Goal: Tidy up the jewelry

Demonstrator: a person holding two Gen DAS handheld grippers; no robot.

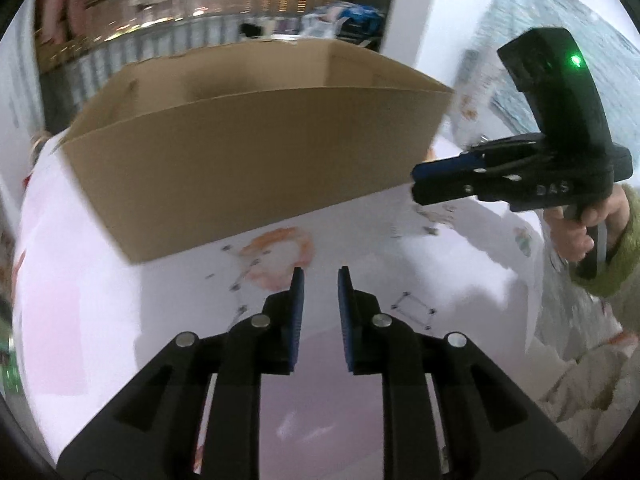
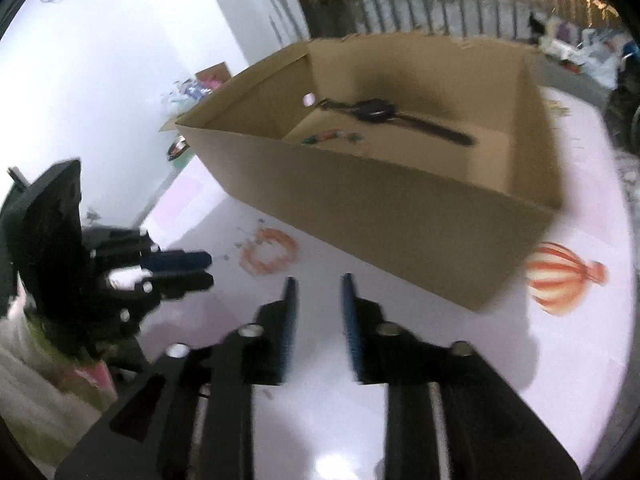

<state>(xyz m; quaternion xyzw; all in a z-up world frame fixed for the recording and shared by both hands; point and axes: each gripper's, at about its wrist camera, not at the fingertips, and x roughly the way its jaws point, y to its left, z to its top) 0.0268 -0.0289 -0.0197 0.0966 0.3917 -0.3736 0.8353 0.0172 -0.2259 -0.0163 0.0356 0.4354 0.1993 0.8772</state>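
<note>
Left hand-held gripper: black frame with blue pads, jaws a narrow gap apart, nothing between them; it hangs over the counter on the near side of the box.
Right hand-held gripper: same black and blue build, jaws parted a little wider, empty; it hangs over bare counter near the box's long near wall.
Counter: white sheet with printed figures, among them an orange ring between the two grippers and an orange-striped balloon at the right.
Open brown cardboard box: stands on the far half of the counter, flaps up, seen from above in the right wrist view.
Black wristwatch with a round dial: lies flat on the floor of the box, strap stretched out toward the right.
Small coloured jewelry pieces: on the box floor just near of the watch; too blurred to tell what kind.
Person's hand: in a green fuzzy sleeve, closed round the grip of the right tool at the right edge.
</note>
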